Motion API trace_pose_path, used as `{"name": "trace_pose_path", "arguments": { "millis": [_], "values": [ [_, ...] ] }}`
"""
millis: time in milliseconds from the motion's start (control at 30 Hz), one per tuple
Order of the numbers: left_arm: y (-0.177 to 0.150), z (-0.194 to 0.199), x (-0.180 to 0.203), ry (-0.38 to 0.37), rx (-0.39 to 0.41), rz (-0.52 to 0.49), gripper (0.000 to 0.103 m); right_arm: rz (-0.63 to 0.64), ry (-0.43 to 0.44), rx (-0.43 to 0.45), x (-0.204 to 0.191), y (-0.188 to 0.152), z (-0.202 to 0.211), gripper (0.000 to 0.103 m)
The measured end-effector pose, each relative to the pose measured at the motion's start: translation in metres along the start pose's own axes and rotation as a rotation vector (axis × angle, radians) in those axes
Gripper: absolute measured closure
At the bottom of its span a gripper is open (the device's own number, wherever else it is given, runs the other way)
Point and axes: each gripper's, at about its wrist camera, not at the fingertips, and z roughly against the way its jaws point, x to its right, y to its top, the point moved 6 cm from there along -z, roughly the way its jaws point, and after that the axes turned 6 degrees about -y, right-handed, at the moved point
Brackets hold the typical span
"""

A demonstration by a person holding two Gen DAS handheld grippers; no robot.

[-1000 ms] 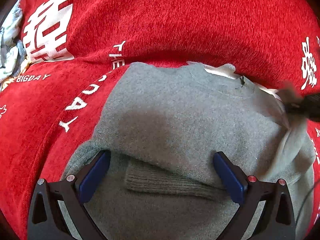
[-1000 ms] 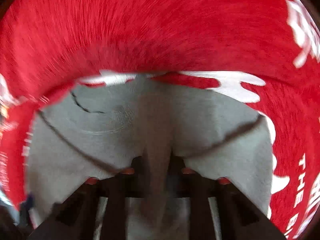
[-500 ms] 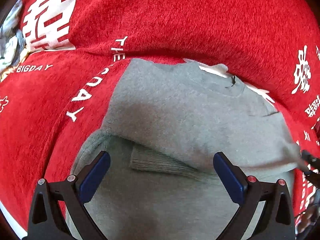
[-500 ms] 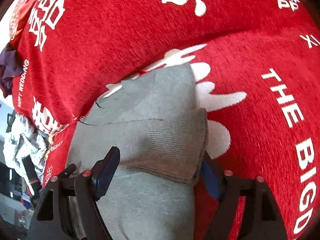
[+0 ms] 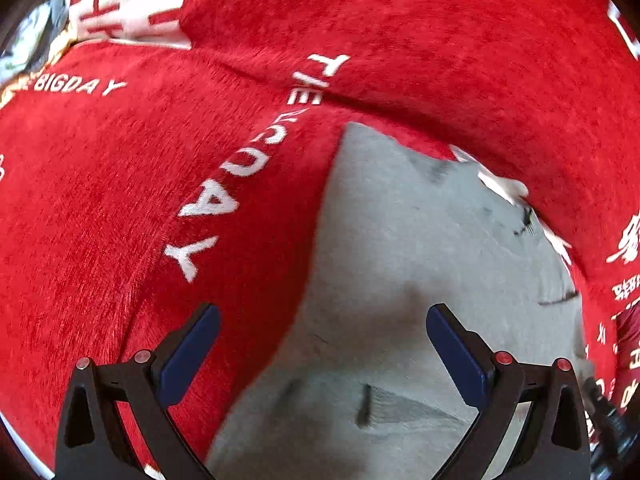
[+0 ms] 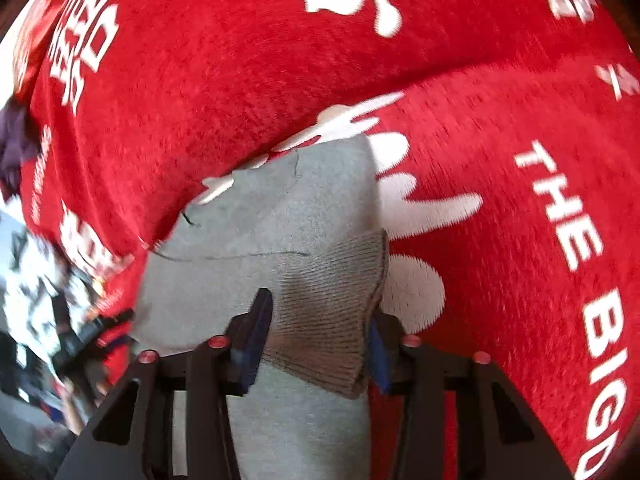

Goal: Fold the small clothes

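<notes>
A small grey knit sweater [image 5: 420, 280] lies on a red cloth with white lettering [image 5: 160, 184]. My left gripper [image 5: 320, 344] is open and empty over the sweater's left edge, one finger over the red cloth and one over the grey knit. In the right wrist view my right gripper [image 6: 316, 344] has narrowed around the sweater's ribbed cuff [image 6: 332, 300], with the sleeve folded over the grey body [image 6: 256, 216]. The knit fills the gap between its blue pads [image 6: 256, 340].
The red cloth [image 6: 500, 200] covers the whole surface, with a raised fold behind the sweater. A pile of other clothes [image 6: 28, 280] lies at the far left edge, beside a purple garment [image 6: 16, 148].
My left gripper moved left, off the sweater's middle to its left edge. My right gripper opened, swung round to the cuff and is closing in on it.
</notes>
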Motion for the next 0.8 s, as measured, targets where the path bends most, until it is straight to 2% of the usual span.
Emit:
{"name": "trace_pose_path", "arguments": {
  "millis": [33,133,267,333,367,400,467,567,633,667,733,767,800],
  "values": [
    [0.001,0.000,-0.001,-0.002,-0.001,0.000,0.000,0.029,-0.044,0.002,-0.003,0.000,-0.001,0.071],
    [0.006,-0.005,-0.002,-0.015,-0.018,-0.019,0.000,0.086,-0.078,0.034,-0.011,0.003,0.006,0.074],
    [0.013,-0.024,-0.001,-0.004,-0.087,-0.055,0.002,0.106,-0.069,0.025,-0.018,0.006,0.007,0.073],
    [0.019,-0.027,0.001,0.039,-0.078,-0.111,0.022,0.108,-0.071,0.022,-0.020,0.008,0.003,0.071],
    [0.022,-0.024,0.007,0.001,-0.072,-0.144,0.053,0.119,-0.072,0.027,-0.021,0.008,0.002,0.071],
    [0.026,-0.020,0.013,-0.074,-0.092,-0.153,0.094,0.131,-0.080,0.031,-0.023,0.009,0.002,0.079],
    [0.032,-0.013,0.014,-0.116,-0.097,-0.144,0.094,0.147,-0.086,0.047,-0.029,0.011,0.008,0.092],
    [0.038,-0.004,0.009,-0.108,-0.067,-0.173,0.094,0.192,-0.029,0.129,-0.052,0.019,0.029,0.093],
    [0.041,-0.004,-0.004,-0.122,-0.052,-0.129,0.095,0.250,-0.048,0.160,-0.068,0.022,0.033,0.093],
    [0.042,-0.005,-0.014,-0.107,-0.037,-0.094,0.098,0.267,-0.065,0.158,-0.070,0.022,0.030,0.093],
    [0.039,-0.015,-0.032,-0.076,-0.060,-0.027,0.098,0.254,-0.103,0.120,-0.062,0.020,0.013,0.093],
    [0.039,-0.020,-0.037,-0.030,-0.066,-0.022,0.098,0.235,-0.140,0.085,-0.050,0.018,0.000,0.093],
    [0.040,-0.019,-0.039,-0.018,-0.054,-0.021,0.098,0.207,-0.187,0.026,-0.033,0.013,-0.017,0.093]
  ]
}}
